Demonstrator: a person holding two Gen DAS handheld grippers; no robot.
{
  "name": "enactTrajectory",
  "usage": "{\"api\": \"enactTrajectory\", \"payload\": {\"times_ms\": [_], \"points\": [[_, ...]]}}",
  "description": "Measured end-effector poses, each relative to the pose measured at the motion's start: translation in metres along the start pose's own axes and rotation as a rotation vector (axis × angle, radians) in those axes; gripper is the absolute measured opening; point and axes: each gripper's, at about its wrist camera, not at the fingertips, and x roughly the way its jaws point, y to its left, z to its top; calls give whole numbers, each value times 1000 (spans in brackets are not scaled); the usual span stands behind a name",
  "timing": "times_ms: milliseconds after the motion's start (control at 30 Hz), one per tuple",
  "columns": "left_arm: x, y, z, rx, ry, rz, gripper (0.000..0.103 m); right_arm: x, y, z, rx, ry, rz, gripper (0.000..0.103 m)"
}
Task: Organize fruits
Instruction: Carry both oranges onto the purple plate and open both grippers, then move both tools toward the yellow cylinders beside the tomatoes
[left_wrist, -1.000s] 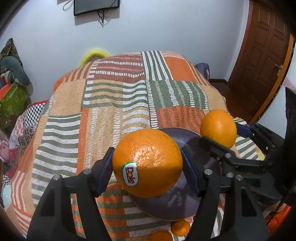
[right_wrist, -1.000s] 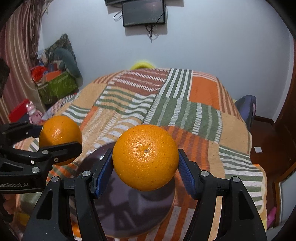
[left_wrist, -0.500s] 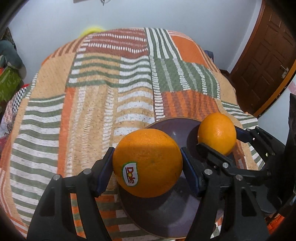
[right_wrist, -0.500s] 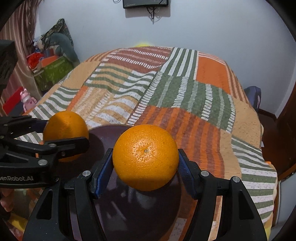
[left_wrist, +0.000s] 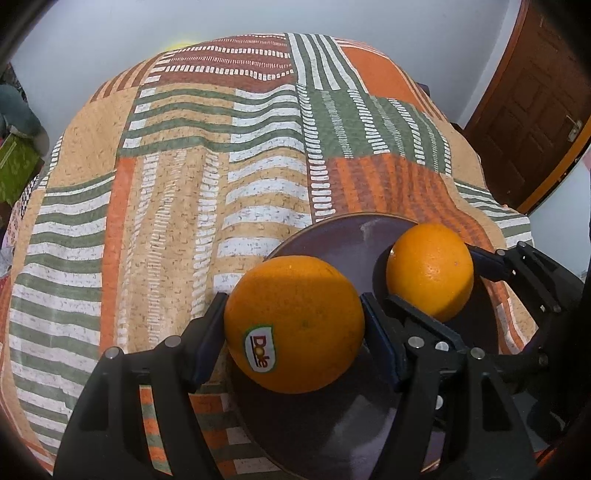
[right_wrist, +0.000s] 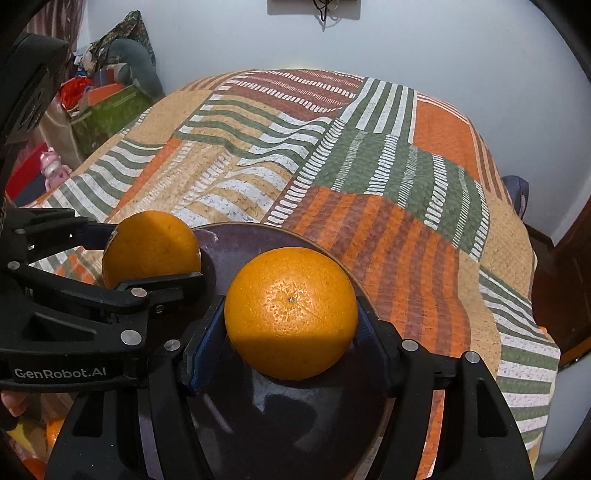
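My left gripper (left_wrist: 293, 325) is shut on a large orange with a Dole sticker (left_wrist: 295, 325), holding it over the left rim of a dark purple plate (left_wrist: 343, 240). My right gripper (right_wrist: 290, 314) is shut on a second orange (right_wrist: 290, 314) just above the same plate (right_wrist: 229, 243). Each view shows the other pair: the right gripper (left_wrist: 430, 273) with its orange (left_wrist: 430, 273) sits at the right of the left wrist view, and the left gripper (right_wrist: 151, 251) with its orange (right_wrist: 151, 247) at the left of the right wrist view. Both oranges hang side by side.
The plate rests on a bed covered by a patchwork quilt (left_wrist: 184, 184) in orange, green and white stripes. A brown door (left_wrist: 532, 110) stands at the right. Bags and a pink toy (right_wrist: 55, 171) lie beside the bed on the left. Small orange fruit (right_wrist: 55, 428) shows at the lower left.
Both grippers have come down toward the plate with their oranges and tilted further downward. The plate now fills more of each view. Neither grip has changed.
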Motion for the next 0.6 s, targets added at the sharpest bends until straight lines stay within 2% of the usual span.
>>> {"api": "enactTrajectory", "payload": {"times_ms": [100, 133, 233, 467, 600], "points": [[-3, 0, -1, 0, 8, -16, 70, -3, 1, 1, -12, 0, -8, 68], [-6, -1, -2, 2, 3, -20, 71, -5, 2, 1, -16, -3, -20, 73], [-21, -4, -4, 23, -39, 26, 77, -14, 3, 1, -26, -29, -43, 81], [-72, 0, -18, 16, -103, 22, 77, -52, 3, -8, -10, -67, -43, 81], [-108, 7, -36, 6, -144, 28, 79, -82, 3, -16, 14, -99, -32, 81]]}}
